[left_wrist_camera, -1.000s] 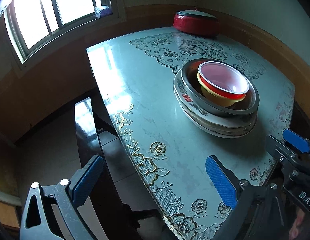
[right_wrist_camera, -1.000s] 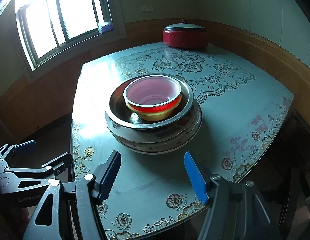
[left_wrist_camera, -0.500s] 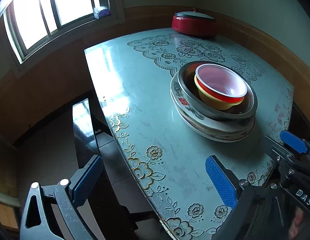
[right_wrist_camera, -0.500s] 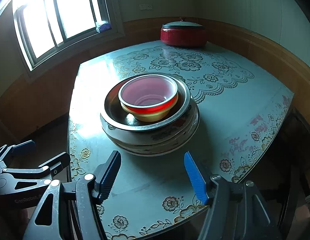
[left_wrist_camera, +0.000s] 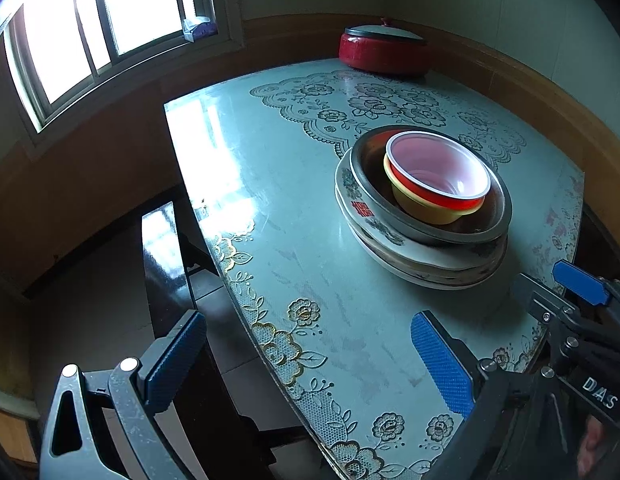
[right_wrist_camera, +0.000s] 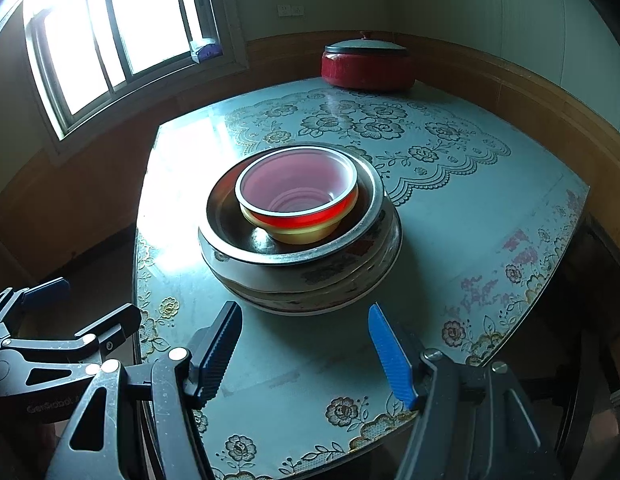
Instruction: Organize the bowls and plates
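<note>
One stack stands mid-table: patterned white plates (left_wrist_camera: 390, 240) (right_wrist_camera: 310, 292) at the bottom, a metal bowl (left_wrist_camera: 490, 224) (right_wrist_camera: 230, 240) on them, and a red bowl nested in a yellow bowl (left_wrist_camera: 438, 178) (right_wrist_camera: 298, 216) inside it. My left gripper (left_wrist_camera: 306, 356) is open and empty, over the table's near left edge, well short of the stack. My right gripper (right_wrist_camera: 304, 344) is open and empty, just in front of the stack. The right gripper also shows at the right edge of the left wrist view (left_wrist_camera: 550, 292).
The table (left_wrist_camera: 270, 200) (right_wrist_camera: 470, 220) has a pale floral cover. A red lidded pot (left_wrist_camera: 384, 52) (right_wrist_camera: 368, 64) stands at its far edge by the wall. A dark bench (left_wrist_camera: 166, 264) stands left of the table under the window. The left gripper shows at lower left in the right wrist view (right_wrist_camera: 70, 312).
Both grippers have drawn back a little from the stack and risen slightly; the stack looks smaller and farther in both views. Both stay open. The dishes have not moved.
</note>
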